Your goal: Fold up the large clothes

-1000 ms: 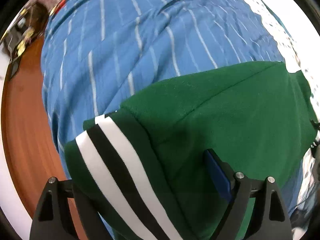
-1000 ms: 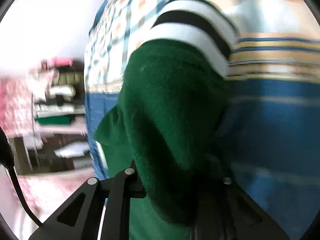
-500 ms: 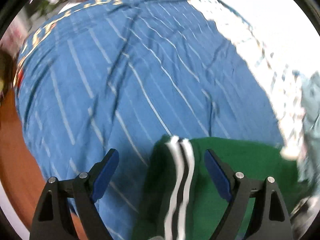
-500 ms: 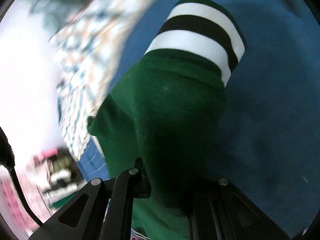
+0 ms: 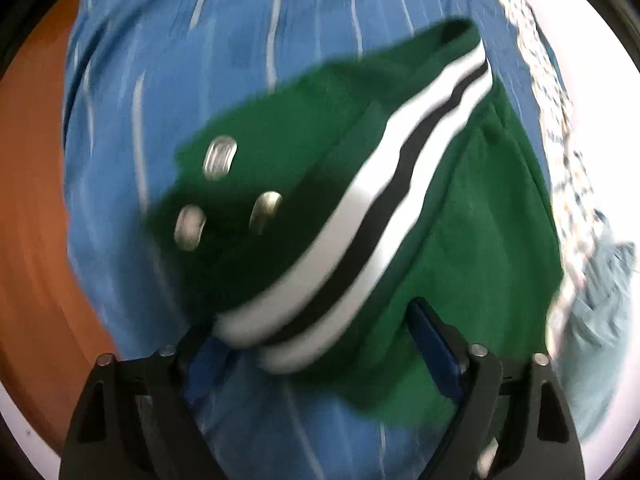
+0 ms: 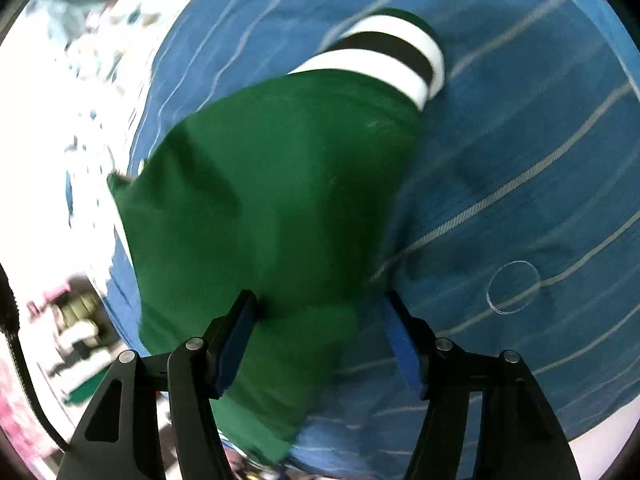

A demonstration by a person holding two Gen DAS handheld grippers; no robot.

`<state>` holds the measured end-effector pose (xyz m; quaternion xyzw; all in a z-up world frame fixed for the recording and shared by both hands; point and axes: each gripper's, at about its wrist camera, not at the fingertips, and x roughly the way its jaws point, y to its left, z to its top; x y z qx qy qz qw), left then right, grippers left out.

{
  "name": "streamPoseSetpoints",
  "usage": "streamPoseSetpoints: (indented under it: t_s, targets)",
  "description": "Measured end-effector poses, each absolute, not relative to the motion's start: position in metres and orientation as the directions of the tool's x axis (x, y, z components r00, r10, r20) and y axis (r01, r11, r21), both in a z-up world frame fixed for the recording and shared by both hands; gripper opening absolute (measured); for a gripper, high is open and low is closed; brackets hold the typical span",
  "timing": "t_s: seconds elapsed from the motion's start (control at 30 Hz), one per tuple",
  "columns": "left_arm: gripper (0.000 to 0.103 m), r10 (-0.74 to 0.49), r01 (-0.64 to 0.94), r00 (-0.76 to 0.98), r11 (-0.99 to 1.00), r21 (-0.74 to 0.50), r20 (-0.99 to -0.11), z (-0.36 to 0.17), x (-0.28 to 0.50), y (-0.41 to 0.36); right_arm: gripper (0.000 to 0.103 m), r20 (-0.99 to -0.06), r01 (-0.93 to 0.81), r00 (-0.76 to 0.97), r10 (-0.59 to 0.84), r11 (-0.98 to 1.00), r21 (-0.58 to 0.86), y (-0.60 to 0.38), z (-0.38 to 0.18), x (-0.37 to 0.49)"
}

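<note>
Where blue striped sheet (image 5: pixel 248 52) spreads, green garment (image 5: pixel 472 248) between parted jaws.

Ahead of our left gripper (image 5: pixel 320 344) the green garment (image 5: pixel 460 240) shows white-and-black bands, over a blue sheet (image 5: pixel 168 60) with thin pale stripes.

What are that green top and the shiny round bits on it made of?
The green garment looks like soft, matte knit or fleece, with a ribbed striped cuff. The round snaps look like polished metal: they glint silver, though blur leaves that uncertain.
</note>
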<state>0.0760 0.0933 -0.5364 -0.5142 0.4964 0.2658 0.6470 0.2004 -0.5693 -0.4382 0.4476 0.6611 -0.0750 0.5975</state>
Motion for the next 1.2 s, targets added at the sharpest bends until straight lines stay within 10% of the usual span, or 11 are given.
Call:
streamPoseSetpoints:
  t_s: [0.13, 0.27, 0.5, 0.63, 0.97, 1.2]
  targets:
    - [0.03, -0.015, -0.833, 0.388, 0.423, -0.358, -0.921, -0.518, 0.115, 0.116, 0.066, -0.881, 0.606, 0.087, 0.465, 0.677, 0.417, -0.553, -0.42, 0.207]
    - [0.029, -0.011, -0.781, 0.444, 0.485, -0.393, -0.896, -0.512, 0.157, 0.158, 0.066, -0.906, 0.507, 0.057, 0.42, 0.769, 0.388, -0.522, -0.39, 0.218]
    - [0.044, -0.105, -0.677, 0.337, 0.663, -0.318, -0.936, -0.508, 0.191, 0.175, 0.066, -0.943, 0.245, 0.069, 0.326, 0.911, 0.333, -0.45, -0.342, 0.266]
    - [0.082, 0.017, -0.636, 0.282, 0.752, -0.174, -0.959, -0.471, 0.186, 0.159, 0.066, -0.922, 0.2, 0.074, 0.379, 0.9, 0.386, -0.431, -0.353, 0.307]
    - [0.09, 0.161, -0.558, 0.294, 0.829, -0.032, -0.942, -0.482, 0.207, 0.14, 0.06, -0.947, 0.274, -0.022, 0.321, 0.913, 0.303, -0.448, -0.471, 0.423]
    - [0.103, 0.243, -0.479, 0.182, 0.868, 0.13, -0.953, -0.552, 0.243, 0.118, 0.061, -0.948, 0.189, 0.144, 0.283, 0.933, 0.307, -0.463, -0.399, 0.413]
